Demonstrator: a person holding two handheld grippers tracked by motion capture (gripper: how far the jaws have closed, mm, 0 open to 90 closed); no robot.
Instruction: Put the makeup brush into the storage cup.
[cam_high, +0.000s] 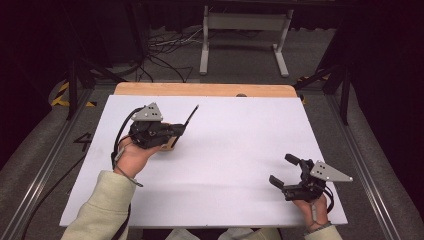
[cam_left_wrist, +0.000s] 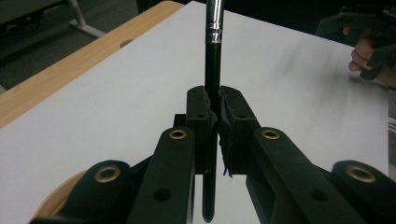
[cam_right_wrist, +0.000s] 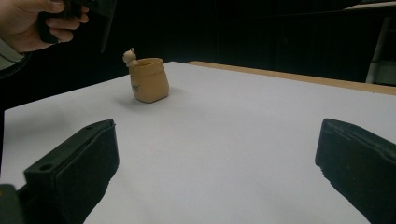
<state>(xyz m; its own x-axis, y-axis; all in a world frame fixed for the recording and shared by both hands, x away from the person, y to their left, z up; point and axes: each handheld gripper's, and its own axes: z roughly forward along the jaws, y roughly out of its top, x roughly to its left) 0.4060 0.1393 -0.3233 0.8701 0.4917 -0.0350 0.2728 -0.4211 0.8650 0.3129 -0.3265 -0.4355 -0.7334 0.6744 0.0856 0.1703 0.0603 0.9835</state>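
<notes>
Pinched between the closed jaws of the left gripper, a thin black brush or pen with a silver metal band runs straight up the middle of the left gripper view; in the high view the same stick slants up and right from the gripper, left of centre. Just under that gripper sits a small tan pot, sack-shaped with a little figure on its rim, standing upright in the upper left of the right gripper view; in the high view its edge peeks out beneath the gripper body.

Everything rests over a white sheet covering a wooden tabletop, whose pale bare strip shows along the far edge. Beyond lie grey carpet, loose cables and a white metal stand against a dark room.

The left hand, in a cream sleeve, reaches up from the lower left, gripping its tool from below. The right hand sits at the lower right, its right gripper pointing left with jaws spread wide and nothing between them. Both tools are matte black plastic with brass-ringed screw holes, each topped by a grey triangular plate.
</notes>
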